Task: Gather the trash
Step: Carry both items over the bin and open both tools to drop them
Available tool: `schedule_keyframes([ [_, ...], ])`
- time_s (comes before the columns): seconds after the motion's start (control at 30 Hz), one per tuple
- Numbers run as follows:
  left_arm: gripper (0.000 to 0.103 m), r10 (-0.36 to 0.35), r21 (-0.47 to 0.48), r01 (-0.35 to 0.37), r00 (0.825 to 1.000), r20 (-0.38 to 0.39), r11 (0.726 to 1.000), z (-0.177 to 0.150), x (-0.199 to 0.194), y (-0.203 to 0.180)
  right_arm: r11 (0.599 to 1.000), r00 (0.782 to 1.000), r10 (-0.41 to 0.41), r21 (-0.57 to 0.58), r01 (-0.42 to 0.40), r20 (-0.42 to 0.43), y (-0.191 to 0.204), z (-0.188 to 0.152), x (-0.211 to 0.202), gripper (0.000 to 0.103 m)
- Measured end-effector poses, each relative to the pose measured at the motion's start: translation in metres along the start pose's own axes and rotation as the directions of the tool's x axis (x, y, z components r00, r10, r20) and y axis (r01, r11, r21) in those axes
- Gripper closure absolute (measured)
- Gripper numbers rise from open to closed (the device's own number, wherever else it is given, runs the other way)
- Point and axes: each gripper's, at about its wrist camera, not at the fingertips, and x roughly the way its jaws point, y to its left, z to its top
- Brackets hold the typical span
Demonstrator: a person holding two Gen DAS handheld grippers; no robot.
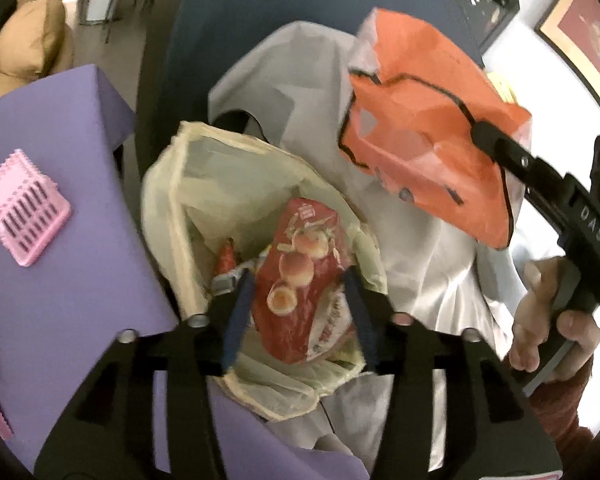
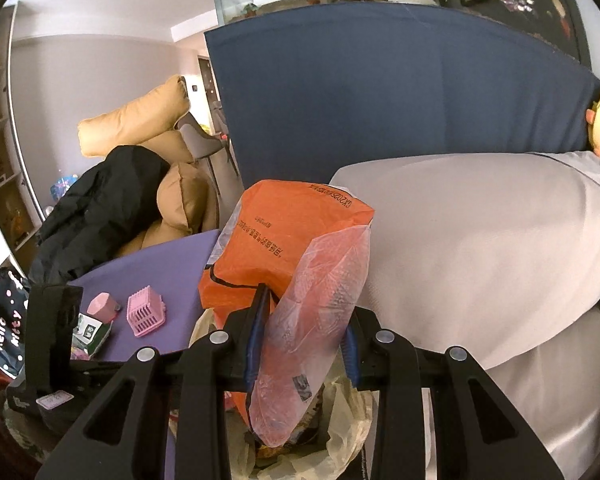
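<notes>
Right wrist view: right tongs (image 2: pixel 304 332) clenched on orange wrapper (image 2: pixel 284 248), clear end hanging down over open bin bag (image 2: pixel 340 440). Wrapper well above bag mouth, not yet inside.

Left wrist view: left tongs (image 1: pixel 296 312) spread apart over bin bag (image 1: pixel 172 216), straddling red snack packet (image 1: pixel 300 272) already inside; not gripping it as far as visible. Same orange wrapper (image 1: pixel 420 152) up at far right, pinched at its edge by right tongs (image 1: pixel 488 136). Pink basket (image 1: pixel 24 208) on purple desk (image 1: pixel 60 120) at left, well apart. White sheet (image 1: pixel 420 280) bunched right beside the bag.

Risks:
- Light, crumpled wrapper, thin edge grip: could slip early or drift sideways on release, land on sheet or desk instead of bag.
- Floppy bag rim, mouth partly folded in: wrapper may catch on rim and hang outside.
- Left tongs in the opening: likely collision if right side descends straight in.
</notes>
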Motion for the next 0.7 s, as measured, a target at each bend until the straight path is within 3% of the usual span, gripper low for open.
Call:
schedule_keyframes([
  [0.23,0.051,0.029,-0.068,-0.026,0.998,0.056,0.997,0.001,-0.025,0.025,0.999,1.000,0.009,-0.034,-0.010,-0.023,0.014,-0.006,0.004,0.072],
  [0.43,0.050,0.070,-0.045,-0.066,0.993,0.092,0.997,-0.009,-0.052,0.029,0.998,0.997,0.012,-0.062,-0.017,-0.074,0.028,-0.024,0.015,0.072],
  [0.7,0.045,0.175,-0.035,-0.171,0.969,0.176,0.985,-0.029,-0.103,0.047,0.990,0.983,-0.046,-0.137,0.021,-0.175,0.045,-0.064,0.051,0.072],
])
